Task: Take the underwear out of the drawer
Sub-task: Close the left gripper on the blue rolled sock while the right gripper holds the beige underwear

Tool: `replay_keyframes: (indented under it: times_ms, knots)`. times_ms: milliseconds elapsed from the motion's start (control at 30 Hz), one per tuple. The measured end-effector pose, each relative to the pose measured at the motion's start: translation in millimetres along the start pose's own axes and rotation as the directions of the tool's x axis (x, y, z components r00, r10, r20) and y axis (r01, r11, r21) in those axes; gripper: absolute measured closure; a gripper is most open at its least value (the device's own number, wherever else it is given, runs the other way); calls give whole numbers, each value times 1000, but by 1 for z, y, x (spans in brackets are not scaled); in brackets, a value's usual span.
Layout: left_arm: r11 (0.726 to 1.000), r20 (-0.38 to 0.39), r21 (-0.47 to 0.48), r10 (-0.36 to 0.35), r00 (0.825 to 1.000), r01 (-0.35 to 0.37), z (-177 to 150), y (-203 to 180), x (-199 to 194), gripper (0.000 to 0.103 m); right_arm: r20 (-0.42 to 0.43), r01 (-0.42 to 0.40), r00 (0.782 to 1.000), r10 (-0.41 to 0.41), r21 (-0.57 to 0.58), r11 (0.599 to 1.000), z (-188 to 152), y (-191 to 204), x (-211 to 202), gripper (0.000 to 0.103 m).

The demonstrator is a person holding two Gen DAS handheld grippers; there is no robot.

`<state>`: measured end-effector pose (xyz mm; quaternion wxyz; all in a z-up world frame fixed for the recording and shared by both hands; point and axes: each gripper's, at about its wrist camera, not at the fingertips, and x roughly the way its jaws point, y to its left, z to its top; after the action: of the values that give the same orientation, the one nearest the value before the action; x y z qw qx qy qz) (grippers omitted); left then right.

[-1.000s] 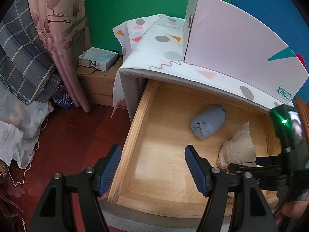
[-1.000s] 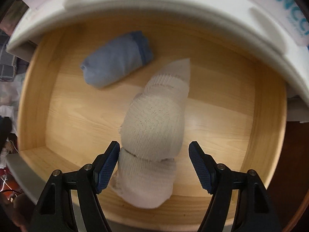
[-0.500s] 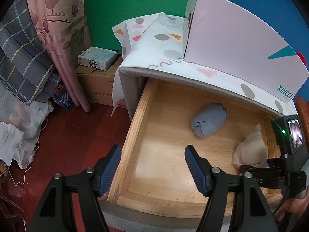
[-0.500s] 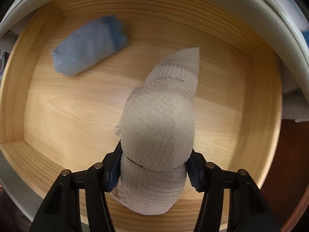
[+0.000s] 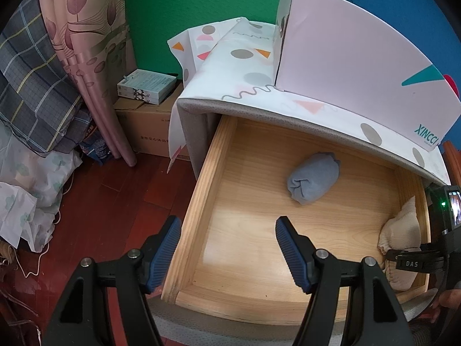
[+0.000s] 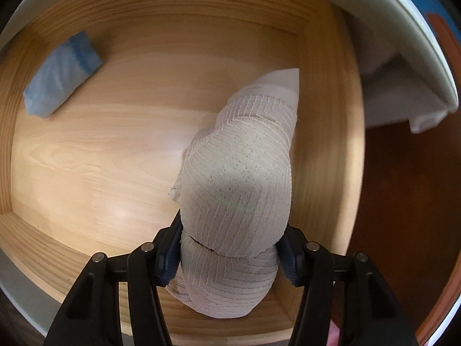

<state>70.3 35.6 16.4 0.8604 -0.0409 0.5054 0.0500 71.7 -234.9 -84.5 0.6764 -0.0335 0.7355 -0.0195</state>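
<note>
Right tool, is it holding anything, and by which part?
Yes: the right tool grips the cream bundle across its near end, one pad on each side.

Both grippers, the left gripper (image 5: 227, 253) and the right gripper (image 6: 229, 252), have black arms, silver screws and bumpy blue pads (image 5: 291, 255).

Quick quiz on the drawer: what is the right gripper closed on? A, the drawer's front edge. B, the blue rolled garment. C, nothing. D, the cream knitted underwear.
D: in the right wrist view the right gripper has its pads pressed on both sides of the cream knitted underwear, while the blue rolled garment lies apart near the far left of the wooden drawer.
</note>
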Motion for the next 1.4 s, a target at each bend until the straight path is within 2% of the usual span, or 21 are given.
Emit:
replay_keyframes:
  times_ms: [133, 333, 400, 500, 600, 667, 800, 933, 1067, 1100, 1167, 1200, 1267, 1333, 1400]
  knots:
    - [1000, -8, 0, 4, 1000, -4, 0, 1, 1, 33, -10, -14, 1000, 14, 35, 999, 9, -27, 0, 51]
    - [999, -50, 21, -45, 998, 46, 1, -1, 8, 33, -12, -15, 1000, 15, 19, 1000, 24, -26, 3, 51]
    - [994, -85, 69, -81, 993, 87, 3, -6, 11, 33, -12, -22, 1000, 22, 22, 1000, 23, -22, 2, 51]
    - [970, -98, 204, -116, 988, 134, 10, -21, 10, 33, -13, -26, 1000, 26, 24, 999, 15, -19, 4, 51]
    - [917, -48, 378, -116, 992, 126, 15, -37, 10, 33, -16, -30, 999, 31, 29, 999, 13, -24, 0, 51]
    - [866, -27, 487, -108, 994, 108, 19, -46, 15, 33, -19, -37, 999, 37, 34, 999, 12, -25, 1, 51]
    - [807, -64, 568, -152, 986, 161, 29, -55, 29, 33, -21, -40, 999, 41, 39, 998, 13, -25, 0, 50]
    - [715, -98, 676, -154, 983, 179, 28, -69, 45, 33, -22, -41, 999, 42, 50, 998, 12, -24, 1, 50]
    - [646, -141, 733, -163, 977, 213, 27, -87, 59, 33, -23, -41, 999, 42, 59, 997, 11, -24, 2, 50]
    - [636, -145, 740, -165, 976, 218, 27, -89, 60, 33, -24, -41, 999, 43, 59, 997, 11, -25, 2, 50]
    - [595, -166, 768, -169, 972, 234, 25, -97, 65, 33, -24, -43, 999, 45, 62, 997, 9, -25, 2, 49]
    - [583, -169, 778, -167, 971, 235, 24, -99, 67, 33, -25, -44, 999, 46, 63, 997, 9, -25, 2, 49]
    - [541, -170, 810, -149, 974, 225, 20, -106, 74, 33, -24, -45, 999, 47, 64, 997, 8, -25, 3, 49]
    - [514, -167, 831, -137, 976, 214, 18, -111, 79, 33, -25, -45, 999, 47, 65, 997, 9, -25, 3, 49]
    - [507, -167, 835, -136, 977, 213, 19, -114, 84, 33, -25, -47, 999, 49, 70, 996, 8, -25, 1, 49]
